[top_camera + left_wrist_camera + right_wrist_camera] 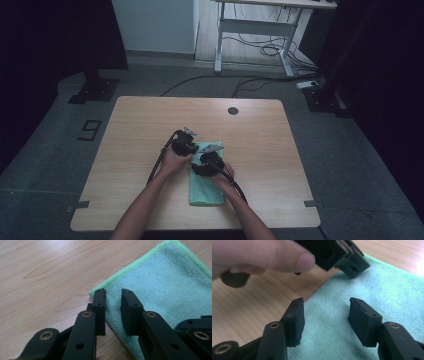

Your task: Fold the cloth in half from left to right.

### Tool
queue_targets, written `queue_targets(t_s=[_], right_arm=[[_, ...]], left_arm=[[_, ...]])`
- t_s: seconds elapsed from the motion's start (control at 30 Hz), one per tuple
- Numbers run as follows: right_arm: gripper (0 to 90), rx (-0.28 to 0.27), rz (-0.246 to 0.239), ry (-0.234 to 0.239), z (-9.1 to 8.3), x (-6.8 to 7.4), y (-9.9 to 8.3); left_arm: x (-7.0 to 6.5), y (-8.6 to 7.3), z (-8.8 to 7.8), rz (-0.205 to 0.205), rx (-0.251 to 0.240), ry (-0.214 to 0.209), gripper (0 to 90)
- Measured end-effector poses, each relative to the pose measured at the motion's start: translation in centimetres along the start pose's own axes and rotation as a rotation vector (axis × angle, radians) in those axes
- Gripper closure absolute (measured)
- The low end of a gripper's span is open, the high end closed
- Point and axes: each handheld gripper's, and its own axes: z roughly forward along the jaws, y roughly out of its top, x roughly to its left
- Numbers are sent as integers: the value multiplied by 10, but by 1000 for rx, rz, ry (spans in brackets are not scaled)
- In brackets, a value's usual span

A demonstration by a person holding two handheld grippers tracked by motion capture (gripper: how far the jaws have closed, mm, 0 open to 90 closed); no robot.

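A folded green microfibre cloth lies flat on the wooden table, near its front middle. My left gripper hovers low over the cloth's far left corner. In the left gripper view the cloth has its corner edge running under the narrow gap of that gripper, and the pads do not pinch it. My right gripper is just right of it, above the cloth. Its jaws stand wide apart with nothing between them. The left gripper and a finger are close ahead of it.
A round cable hole sits at the table's far edge. Bare wood stretches to the left and right of the cloth. Beyond the table stand a white desk frame and floor cables. A "9" mark is on the floor at left.
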Motion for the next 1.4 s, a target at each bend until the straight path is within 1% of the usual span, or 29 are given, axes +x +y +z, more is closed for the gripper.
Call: queue_targets(t_s=[0.03,0.1,0.2,0.23,0.3,0.37,0.4,0.47,0.6,0.67,0.8,1.0,1.1,1.17,1.2,1.27,1.3,1.4], right_arm=[[451,8,-6,-5,1,1,0],[437,18,-35,-22,0,6,-3],[428,26,-78,-20,-5,17,-9],[429,26,-83,-21,-6,19,-11],[422,30,-87,-10,-11,23,-15],[413,32,-110,1,-17,29,-21],[404,35,-118,16,-21,32,-25],[391,32,-136,31,-27,38,-32],[365,26,-150,66,-40,45,-47],[359,23,-157,75,-45,48,-52],[359,5,-169,77,-52,55,-61],[355,-1,-170,86,-54,55,-64],[332,0,-164,99,-54,54,-63],[311,-3,-152,119,-54,52,-62],[311,-13,-134,136,-56,50,-61],[312,-42,-114,143,-59,45,-58],[312,-59,-105,135,-61,43,-56],[313,-92,-90,122,-67,33,-49]], left_arm=[[0,0,0,-6,-1,-1,743],[0,-1,0,-14,-5,-3,743],[-1,0,0,-13,-1,3,741],[-1,0,0,-14,-1,6,740],[-2,0,0,-21,0,11,735],[-4,0,0,-20,3,20,733],[-4,0,0,-21,2,20,733],[-3,0,0,-26,0,18,732],[-4,0,0,-28,0,20,730],[-4,0,0,-32,-1,20,729],[-4,0,0,-34,-2,19,726],[-3,0,0,-40,-1,11,725],[-2,1,0,-59,1,-1,704],[-2,2,-3,-75,-3,-16,665],[-2,2,-4,-77,-10,-20,641],[-3,3,-10,-70,-32,-25,628],[-3,3,-14,-64,-37,-25,619],[-2,5,-25,-79,-71,-35,582]])
